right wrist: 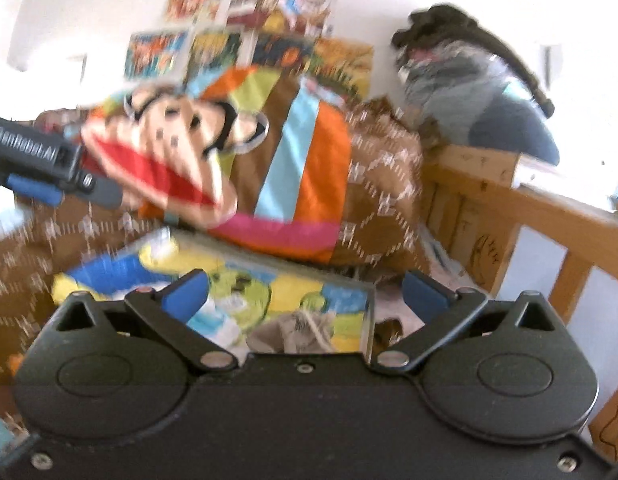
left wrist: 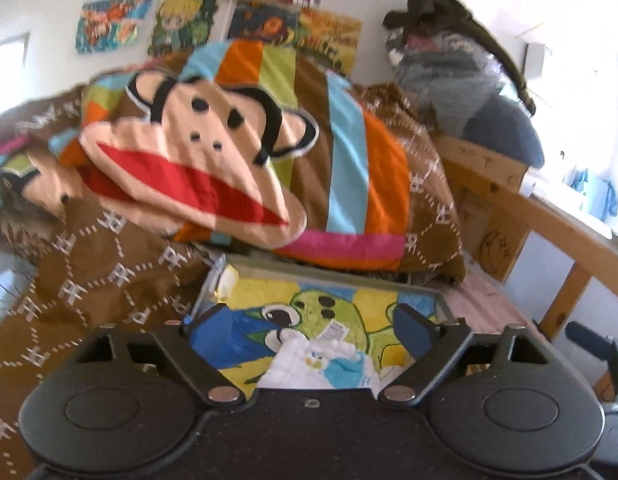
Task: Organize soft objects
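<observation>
Both the left gripper (left wrist: 315, 330) and right gripper (right wrist: 305, 294) have fingers spread, holding nothing. We judge the monkey pillow (left wrist: 237, 148), mid-frame on the bed (left wrist: 89, 280), light and squashy; we'd pinch a corner seam.

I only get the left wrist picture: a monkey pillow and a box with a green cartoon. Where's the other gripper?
Observer: The right gripper is over the same box, jaws wide open, nothing between them.
Operator: Anything in the box I'm missing?
Observer: A grey-beige soft item lies in its right half.
Operator: Is my gripper visible there?
Observer: Yes, the left gripper pokes in from the left edge, in front of the monkey pillow.
</observation>
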